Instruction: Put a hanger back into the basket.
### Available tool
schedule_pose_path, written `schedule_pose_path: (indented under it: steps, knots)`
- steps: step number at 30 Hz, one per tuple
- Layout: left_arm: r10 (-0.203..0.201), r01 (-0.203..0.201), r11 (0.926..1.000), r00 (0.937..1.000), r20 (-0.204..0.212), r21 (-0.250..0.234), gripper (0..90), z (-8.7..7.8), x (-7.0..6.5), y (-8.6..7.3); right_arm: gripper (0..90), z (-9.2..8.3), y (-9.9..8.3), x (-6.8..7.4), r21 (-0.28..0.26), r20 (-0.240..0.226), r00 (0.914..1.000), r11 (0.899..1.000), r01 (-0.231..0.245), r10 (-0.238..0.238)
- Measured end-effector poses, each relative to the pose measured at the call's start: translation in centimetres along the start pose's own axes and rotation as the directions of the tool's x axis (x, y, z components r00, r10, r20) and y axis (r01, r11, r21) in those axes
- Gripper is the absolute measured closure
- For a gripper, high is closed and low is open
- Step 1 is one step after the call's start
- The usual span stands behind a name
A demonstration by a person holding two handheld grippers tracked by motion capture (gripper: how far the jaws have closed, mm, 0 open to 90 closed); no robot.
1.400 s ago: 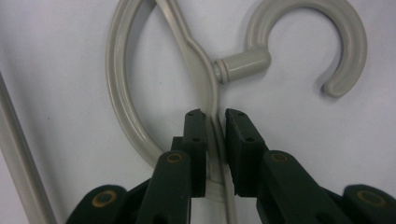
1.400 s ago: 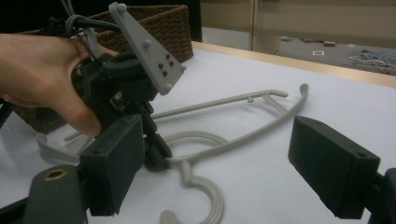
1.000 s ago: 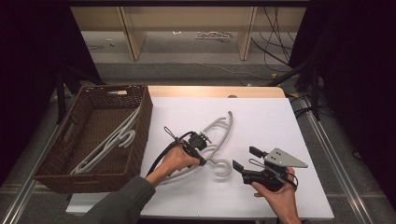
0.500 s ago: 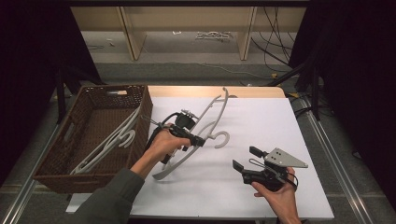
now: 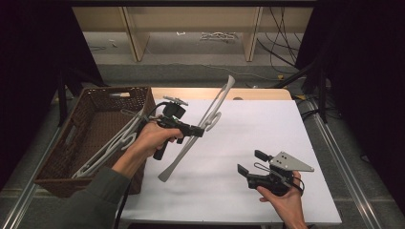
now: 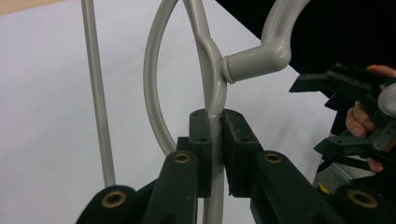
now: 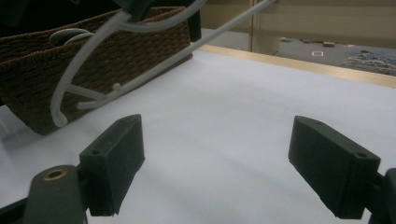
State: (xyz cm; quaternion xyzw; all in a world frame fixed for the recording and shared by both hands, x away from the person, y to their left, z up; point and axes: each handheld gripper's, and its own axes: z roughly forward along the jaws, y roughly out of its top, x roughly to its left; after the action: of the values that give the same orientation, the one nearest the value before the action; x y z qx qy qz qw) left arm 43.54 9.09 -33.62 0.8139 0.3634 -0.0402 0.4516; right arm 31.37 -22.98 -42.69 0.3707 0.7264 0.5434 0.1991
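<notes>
Hanging in the air above the white counter (image 5: 267, 129), the pale grey plastic clothes hanger (image 5: 210, 117) is tilted steeply, one arm tip pointing up toward the far edge and the other down toward the near side, its lower end clear of the surface. The left tool (image 5: 193, 130) has it clamped: in the left gripper view its two black pads are pressed against the hanger's neck (image 6: 215, 116), just below where the curved hook (image 6: 261, 51) joins the body, with the thin straight bar (image 6: 95, 93) running off to the side. The person's left hand (image 5: 153, 138) holds that tool up over the counter's left part, close beside the dark brown woven wicker basket (image 5: 62, 157). Inside the basket lie more light grey hangers (image 5: 112, 145), leaning against its right wall. Well apart, near the counter's front right, the right hand (image 5: 282, 198) holds the right tool (image 5: 249, 162) low over the surface; its jaws stand wide apart with nothing between them, as the right gripper view shows, facing the basket and the lifted hanger.
</notes>
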Motion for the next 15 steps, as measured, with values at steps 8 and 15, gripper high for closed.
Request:
schedule_pose_path:
  steps: [8,15]
  knots:
    - [-0.01,0.012,0.998,0.9998,0.018,-0.062,82.9,-3.0,-0.3,1.3,19.3,0.2,-0.1,0.0,-0.016,-0.01,0.9999,1.0,-0.006,0.005]
    - [0.018,-0.015,0.9958,0.9995,0.025,-0.091,82.9,-5.4,-1.4,2.3,19.3,0.1,-0.1,0.1,-0.001,-0.015,0.9998,1.0,-0.011,0.011]
